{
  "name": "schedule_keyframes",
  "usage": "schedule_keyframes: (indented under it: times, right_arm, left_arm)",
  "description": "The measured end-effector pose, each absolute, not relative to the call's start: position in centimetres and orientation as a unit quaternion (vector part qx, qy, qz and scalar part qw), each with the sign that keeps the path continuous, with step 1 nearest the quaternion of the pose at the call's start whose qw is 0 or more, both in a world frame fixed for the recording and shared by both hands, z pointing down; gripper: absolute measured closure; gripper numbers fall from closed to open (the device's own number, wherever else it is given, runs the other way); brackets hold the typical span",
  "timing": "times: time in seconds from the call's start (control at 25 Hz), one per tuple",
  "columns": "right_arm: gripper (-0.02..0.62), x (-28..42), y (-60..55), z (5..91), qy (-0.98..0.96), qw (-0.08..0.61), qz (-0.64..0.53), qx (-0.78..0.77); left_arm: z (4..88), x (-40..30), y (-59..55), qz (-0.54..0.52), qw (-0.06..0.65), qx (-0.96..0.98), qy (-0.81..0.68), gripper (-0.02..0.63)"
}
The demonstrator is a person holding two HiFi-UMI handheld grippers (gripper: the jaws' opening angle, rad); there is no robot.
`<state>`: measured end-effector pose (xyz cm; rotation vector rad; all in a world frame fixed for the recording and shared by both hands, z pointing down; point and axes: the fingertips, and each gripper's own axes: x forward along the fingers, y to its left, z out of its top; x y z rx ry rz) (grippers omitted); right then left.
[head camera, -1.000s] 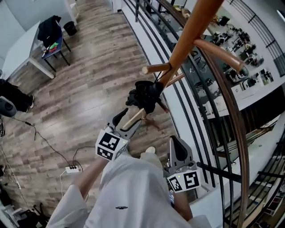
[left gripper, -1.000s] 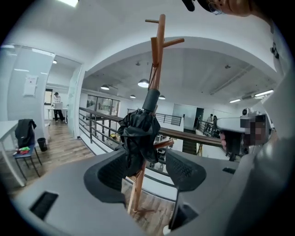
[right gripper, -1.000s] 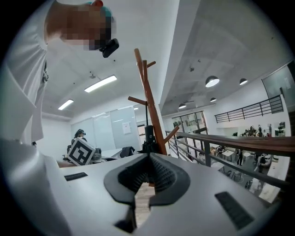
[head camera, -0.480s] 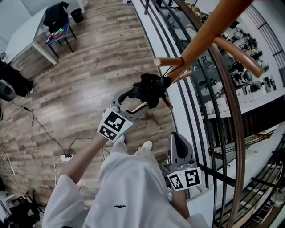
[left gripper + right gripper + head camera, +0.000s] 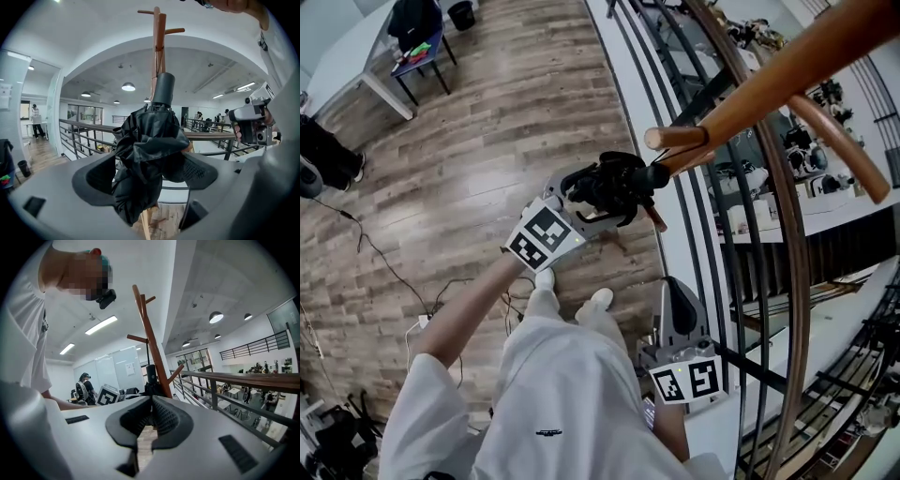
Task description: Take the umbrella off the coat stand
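A folded black umbrella (image 5: 605, 187) hangs against the wooden coat stand (image 5: 750, 89), its handle end up by a short peg (image 5: 675, 137). My left gripper (image 5: 592, 204) reaches around it with its jaws opening. In the left gripper view the crumpled fabric of the umbrella (image 5: 150, 154) fills the gap between the wide jaws of the left gripper (image 5: 150, 177), and the stand's pole (image 5: 158, 42) rises behind. My right gripper (image 5: 677, 298) hangs low beside the person's leg, shut and empty. It faces the stand (image 5: 150, 333) and umbrella (image 5: 151, 376) from a distance.
A curved metal railing with a wooden handrail (image 5: 769, 244) runs close behind the stand, with a drop beyond it. A desk and chair (image 5: 403, 47) stand far left on the wooden floor. A power strip and cables (image 5: 422, 323) lie near the person's feet.
My left gripper has travelled up to the umbrella and its jaws have spread wide around the bundle. The right gripper has stayed where it was.
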<state>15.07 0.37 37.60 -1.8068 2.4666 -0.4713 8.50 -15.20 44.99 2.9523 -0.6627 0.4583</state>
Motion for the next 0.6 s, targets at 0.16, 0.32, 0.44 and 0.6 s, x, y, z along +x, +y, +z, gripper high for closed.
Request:
schedule_keyframes:
  times: [0.16, 0.32, 0.44, 0.6]
  right_arm:
    - [0.56, 15.5, 0.3, 37.6, 0.79, 0.027, -0.157, -0.591]
    - [0.56, 15.7, 0.5, 37.6, 0.786, 0.028, -0.164, -0.596]
    - [0.56, 16.1, 0.8, 37.8, 0.781, 0.027, -0.168, -0.601]
    - [0.56, 16.5, 0.7, 38.1, 0.776, 0.028, -0.171, -0.607]
  left_arm:
    - [45.7, 9.8, -15.4, 0.16, 0.026, 0.969, -0.187, 0.209]
    - [46.0, 11.1, -15.2, 0.153, 0.018, 0.975, -0.157, 0.209]
    - [46.1, 11.6, -15.1, 0.142, 0.015, 0.979, -0.142, 0.21]
    - [46.3, 11.9, -15.1, 0.135, 0.022, 0.983, -0.121, 0.21]
